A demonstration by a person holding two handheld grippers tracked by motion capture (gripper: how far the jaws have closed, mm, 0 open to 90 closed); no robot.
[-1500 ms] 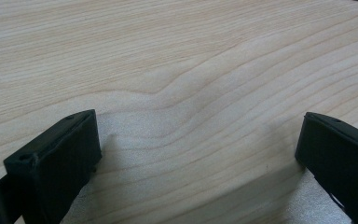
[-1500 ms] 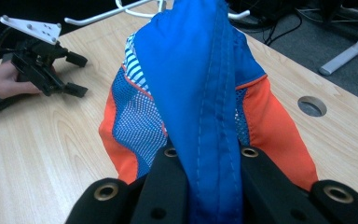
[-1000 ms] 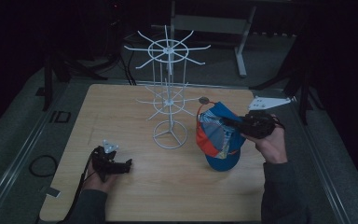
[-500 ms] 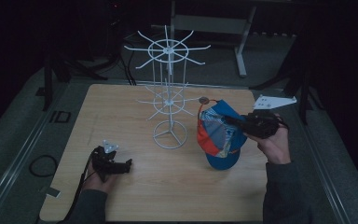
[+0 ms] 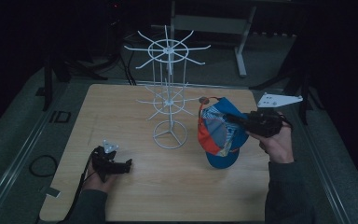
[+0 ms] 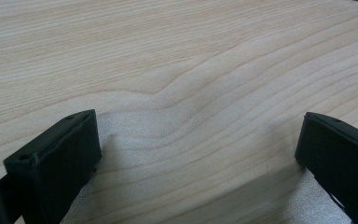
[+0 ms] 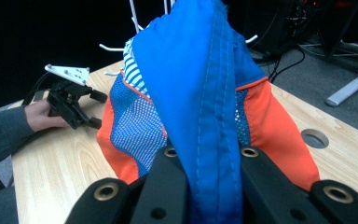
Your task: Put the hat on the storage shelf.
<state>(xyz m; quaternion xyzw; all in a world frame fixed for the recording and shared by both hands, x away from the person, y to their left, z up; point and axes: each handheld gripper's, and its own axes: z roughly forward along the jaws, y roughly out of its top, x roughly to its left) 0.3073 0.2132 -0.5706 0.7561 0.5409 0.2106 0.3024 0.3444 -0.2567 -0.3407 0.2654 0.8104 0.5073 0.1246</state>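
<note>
- Right gripper (image 5: pixel 235 119): jaws clamped on a fold of the blue and orange cap (image 5: pixel 219 133), which hangs just right of the white wire rack (image 5: pixel 168 100), its lower edge at the table (image 5: pixel 121 100); since a second ago the cap has barely shifted.
- Left gripper (image 5: pixel 127 164): jaws apart (nothing between them), resting on the table well left of the rack's base, unmoved.
- Reading: the grip is holding; hanging the cap on a rack hook is likely still to come.
</note>
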